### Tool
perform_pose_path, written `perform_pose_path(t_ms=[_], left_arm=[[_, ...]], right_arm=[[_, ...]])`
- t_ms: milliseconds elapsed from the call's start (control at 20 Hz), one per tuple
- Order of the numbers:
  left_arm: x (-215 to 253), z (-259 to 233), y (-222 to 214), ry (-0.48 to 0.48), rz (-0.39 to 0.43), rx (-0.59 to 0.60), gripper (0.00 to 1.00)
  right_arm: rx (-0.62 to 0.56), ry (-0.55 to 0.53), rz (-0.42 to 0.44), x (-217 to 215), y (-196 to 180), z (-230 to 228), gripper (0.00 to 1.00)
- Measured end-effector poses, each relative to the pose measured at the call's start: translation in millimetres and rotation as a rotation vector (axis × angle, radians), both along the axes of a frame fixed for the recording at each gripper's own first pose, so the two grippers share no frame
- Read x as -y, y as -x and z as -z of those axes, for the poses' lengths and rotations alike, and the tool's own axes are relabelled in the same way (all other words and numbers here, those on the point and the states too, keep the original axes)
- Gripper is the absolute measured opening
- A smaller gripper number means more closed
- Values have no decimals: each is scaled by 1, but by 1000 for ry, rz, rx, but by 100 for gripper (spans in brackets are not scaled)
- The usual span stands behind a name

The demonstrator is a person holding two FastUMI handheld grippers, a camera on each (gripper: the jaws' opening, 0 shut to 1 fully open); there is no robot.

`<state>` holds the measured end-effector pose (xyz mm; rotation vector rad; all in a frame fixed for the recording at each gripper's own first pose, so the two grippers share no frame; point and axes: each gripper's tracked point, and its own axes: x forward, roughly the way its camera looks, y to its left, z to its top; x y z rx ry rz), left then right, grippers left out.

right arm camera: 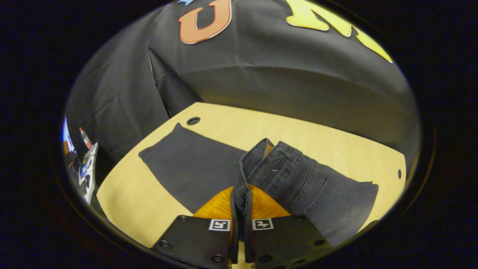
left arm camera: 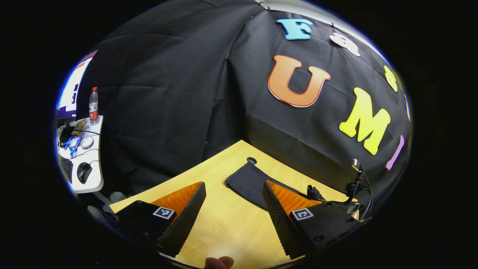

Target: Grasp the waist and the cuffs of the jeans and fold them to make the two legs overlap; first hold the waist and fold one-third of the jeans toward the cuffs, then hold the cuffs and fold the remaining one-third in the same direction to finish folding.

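Up close, the right gripper [right arm camera: 239, 209] is clamped on the waistband of the dark jeans [right arm camera: 298, 183], lifting it — the legs lie flat on the wooden table [right arm camera: 130, 201], cuffs toward the far left. Meanwhile the left gripper [left arm camera: 233, 201] hovers above the table, fingers wide apart.

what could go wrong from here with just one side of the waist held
The right tongs pinch only a bunched edge of the jeans' waist, so the cloth may slip out or fold crooked. The left tongs hang open over bare table, holding nothing, so the other waist corner may drag and skew the legs lying near the table edge.
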<state>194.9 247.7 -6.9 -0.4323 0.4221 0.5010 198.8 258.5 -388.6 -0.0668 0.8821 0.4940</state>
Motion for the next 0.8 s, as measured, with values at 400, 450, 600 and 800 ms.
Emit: perform_pose_path(t_ms=[400, 450, 600, 800], left_arm=[[-13, 33, -28, 142, -34, -39, 98], [-18, 38, -34, 162, -49, -44, 98], [-29, 59, -59, 237, -69, -56, 98], [-18, 94, -103, 496, -65, -61, 98]], right_arm=[[-11, -125, -70, -16, 30, -54, 100], [8, -132, -81, -11, 37, -70, 100], [81, -133, -134, 6, 51, -115, 100], [148, -97, -186, 49, 77, -160, 100]])
